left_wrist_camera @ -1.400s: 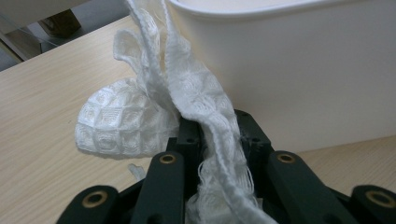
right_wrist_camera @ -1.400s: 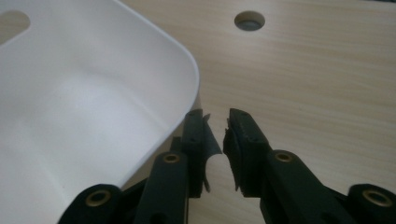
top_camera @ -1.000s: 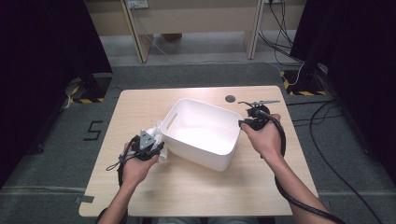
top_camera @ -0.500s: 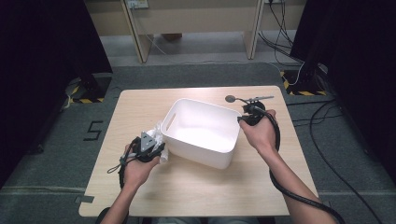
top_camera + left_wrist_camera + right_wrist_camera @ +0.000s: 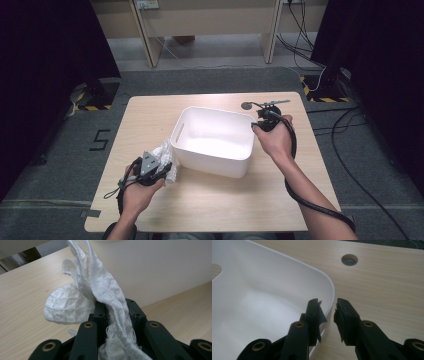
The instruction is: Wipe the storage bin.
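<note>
White cloth [image 5: 100, 290], one, clamped in left gripper [image 5: 116, 312]; right gripper [image 5: 328, 312] straddles one tub's [image 5: 212, 145] rim, unclamped.

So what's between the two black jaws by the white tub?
The tub's rim. In the right gripper view, the right gripper's jaws straddle it, one inside and one outside, not yet pressing.

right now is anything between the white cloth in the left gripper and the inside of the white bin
Only the bin's near wall. The cloth, clamped in the left gripper, sits beside that wall at table level, so it likely has to be lifted over the rim.
</note>
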